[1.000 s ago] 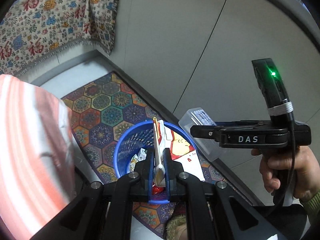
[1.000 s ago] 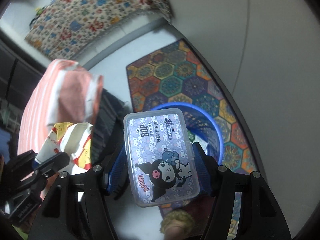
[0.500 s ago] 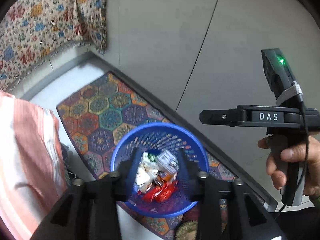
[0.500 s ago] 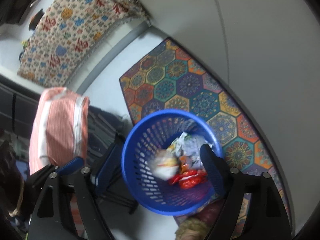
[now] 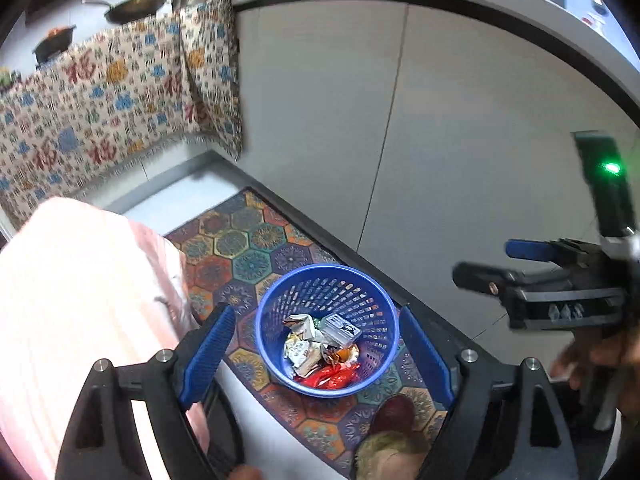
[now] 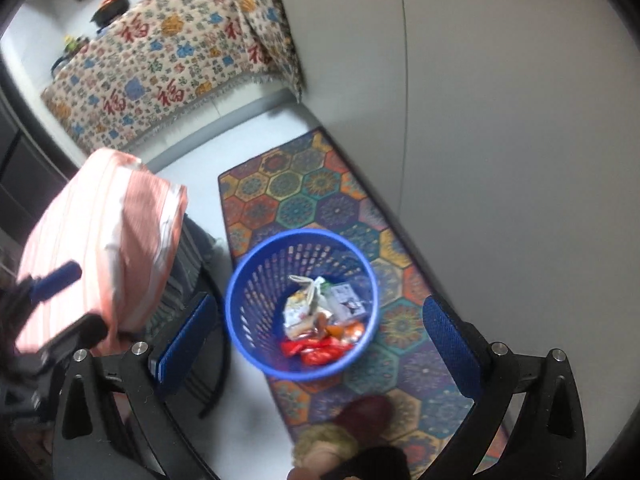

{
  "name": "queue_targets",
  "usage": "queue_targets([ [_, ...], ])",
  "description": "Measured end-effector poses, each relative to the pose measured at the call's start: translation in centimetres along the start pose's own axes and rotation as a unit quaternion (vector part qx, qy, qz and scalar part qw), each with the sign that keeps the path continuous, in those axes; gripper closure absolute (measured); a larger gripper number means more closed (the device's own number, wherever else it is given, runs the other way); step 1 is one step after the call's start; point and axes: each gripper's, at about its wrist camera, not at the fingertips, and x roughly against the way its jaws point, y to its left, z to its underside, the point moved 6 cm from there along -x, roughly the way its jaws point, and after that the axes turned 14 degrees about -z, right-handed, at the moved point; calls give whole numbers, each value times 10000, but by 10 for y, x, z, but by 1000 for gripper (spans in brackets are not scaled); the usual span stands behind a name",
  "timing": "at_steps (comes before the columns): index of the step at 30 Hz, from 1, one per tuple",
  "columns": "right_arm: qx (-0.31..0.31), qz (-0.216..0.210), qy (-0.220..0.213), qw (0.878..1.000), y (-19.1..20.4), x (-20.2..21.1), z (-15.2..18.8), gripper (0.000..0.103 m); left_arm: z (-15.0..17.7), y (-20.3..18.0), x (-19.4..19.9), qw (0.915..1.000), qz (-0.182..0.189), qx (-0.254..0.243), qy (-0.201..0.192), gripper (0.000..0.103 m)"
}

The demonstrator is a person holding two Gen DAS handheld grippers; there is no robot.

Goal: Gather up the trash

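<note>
— Left gripper (image 5: 316, 344)?
— Opening wide, nothing held; trash (image 5: 322, 350) below between the pads, inside blue basket (image 5: 276, 304).
— Right gripper (image 6: 320, 344)?
— Opening, empty; at three o'clock.

left gripper (image 5: 316, 344): let go of wrapper (image 5: 298, 350), jaws opening, empty
right gripper (image 6: 320, 332): dropped plastic box (image 6: 347, 300), jaws opening
basket (image 5: 276, 304): now holds both

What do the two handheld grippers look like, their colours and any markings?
Both share one build: black angular frames with silver bolts and blue ribbed pads. The left gripper shows this up close. The right gripper, seen side-on, has a black handle with a green light and a white band.
</note>
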Motion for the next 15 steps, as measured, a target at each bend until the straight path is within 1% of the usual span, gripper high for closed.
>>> queue_targets([
  [4, 18, 95, -187, 9998, 16, 25, 30, 0, 8, -2, 23, 9998, -32, 82, -153, 17],
  [5, -27, 86, -208, 9997, 17, 29, 35, 0, 10, -1, 27, 9998, -121, 108, -136, 17],
  [6, -55, 84, -232, 9997, 18, 33, 41, 0, 11, 0, 30, 9995, -273, 109, -121, 17],
  [7, -66, 112, -249, 9996, 19, 35, 44, 0, 13, 1, 34, 9985, -525, 69, -123, 17],
  [9, -19, 277, -299, 9992, 21, 42, 50, 0, 15, 2, 37, 9950, -978, -32, -195, 17],
  [10, 27, 353, -310, 9989, 23, 45, 52, 0, 17, 3, 38, 9937, -1106, -9, -170, 17],
  [12, 80, 436, -334, 9985, 30, 50, 55, 0, 22, 8, 35, 9941, -1073, 127, 40, 17],
  [13, 72, 446, -346, 9984, 32, 52, 57, 0, 24, 10, 33, 9950, -956, 208, 189, 17],
  [15, 53, 480, -350, 9982, 34, 54, 59, 0, 27, 14, 30, 9967, -617, 387, 351, 17],
])
